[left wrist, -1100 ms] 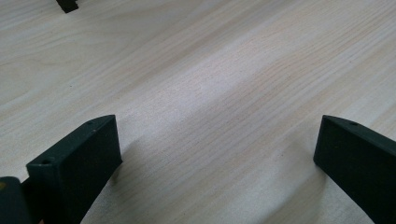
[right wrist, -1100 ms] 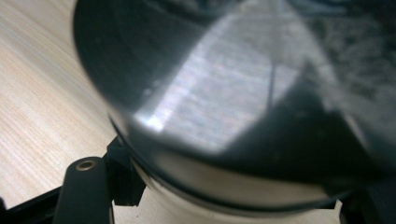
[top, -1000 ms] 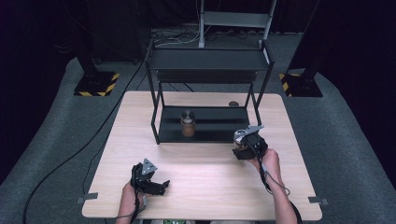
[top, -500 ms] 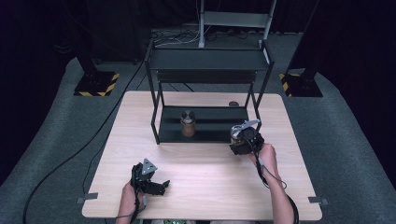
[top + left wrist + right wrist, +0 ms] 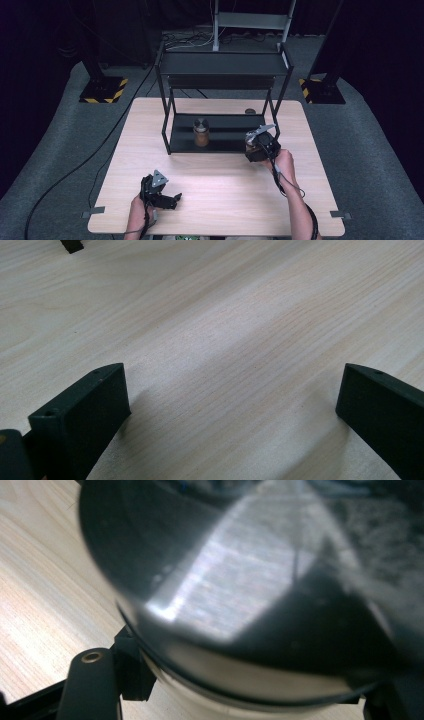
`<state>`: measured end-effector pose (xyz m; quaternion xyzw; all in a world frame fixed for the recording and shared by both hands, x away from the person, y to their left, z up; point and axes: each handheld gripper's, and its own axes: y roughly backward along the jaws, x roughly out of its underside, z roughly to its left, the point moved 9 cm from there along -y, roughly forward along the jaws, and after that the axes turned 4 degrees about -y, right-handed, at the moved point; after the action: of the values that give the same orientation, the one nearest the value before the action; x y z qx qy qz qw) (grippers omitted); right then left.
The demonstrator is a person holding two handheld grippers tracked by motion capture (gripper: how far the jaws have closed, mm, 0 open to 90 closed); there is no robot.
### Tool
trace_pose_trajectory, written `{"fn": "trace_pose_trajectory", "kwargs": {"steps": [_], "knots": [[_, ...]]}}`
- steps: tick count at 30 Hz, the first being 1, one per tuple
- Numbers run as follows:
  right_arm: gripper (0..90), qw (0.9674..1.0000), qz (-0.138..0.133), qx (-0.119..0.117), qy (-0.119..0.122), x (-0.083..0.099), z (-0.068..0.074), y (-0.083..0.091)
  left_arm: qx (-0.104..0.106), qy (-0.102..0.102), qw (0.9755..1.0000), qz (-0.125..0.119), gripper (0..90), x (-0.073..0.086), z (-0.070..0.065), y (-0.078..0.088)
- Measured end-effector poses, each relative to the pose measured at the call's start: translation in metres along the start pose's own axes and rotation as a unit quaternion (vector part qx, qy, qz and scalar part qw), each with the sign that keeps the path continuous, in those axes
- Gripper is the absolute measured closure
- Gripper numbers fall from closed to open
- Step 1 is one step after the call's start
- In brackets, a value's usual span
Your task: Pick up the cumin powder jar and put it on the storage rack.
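Progress looks to be about halfway, judging by how things lie. One squat brown jar with a dark round lid [image 5: 201, 132] already stands upright on the lower shelf [image 5: 227, 136] of the black metal two-tier rack [image 5: 225, 62], left of that shelf's middle. A second jar of the same kind, with a shiny dark metal lid [image 5: 225, 590], is clamped in the right tongs [image 5: 254, 146]. It sits at the rack's front right corner, just beside the upright post and about level with the lower shelf. In the right gripper view its lid comes up large and blurred, right against the camera, with the jaws pressed to the jar's sides below it.

My reading is that the work is stocking the lower shelf with jars. The first is placed and the second is in hand but not yet set down. What's left is to bring it in over the shelf edge, stand it to the right of the first jar and let go. I can't tell from the high view whether it's already over the shelf or short of it.

The left tongs [image 5: 175, 199] rest low on the pale wooden desk [image 5: 220, 190] near the front edge, with jaws wide apart and only bare wood between them. A small dark round thing [image 5: 250, 111] lies on the desk behind the rack; it's too small to tell what it is
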<state>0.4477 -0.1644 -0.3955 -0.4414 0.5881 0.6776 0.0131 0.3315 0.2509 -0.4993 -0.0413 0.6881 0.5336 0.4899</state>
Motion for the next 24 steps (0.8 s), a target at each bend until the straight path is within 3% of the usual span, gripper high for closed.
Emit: {"fn": "trace_pose_trajectory", "kwargs": {"steps": [24], "knots": [[30.3,0.9999,0.012,-0.005,-0.003,-0.016,-0.006,-0.015,0.000,0.000,1.0000,0.000,0.3,0.000,0.000,0.000]]}}
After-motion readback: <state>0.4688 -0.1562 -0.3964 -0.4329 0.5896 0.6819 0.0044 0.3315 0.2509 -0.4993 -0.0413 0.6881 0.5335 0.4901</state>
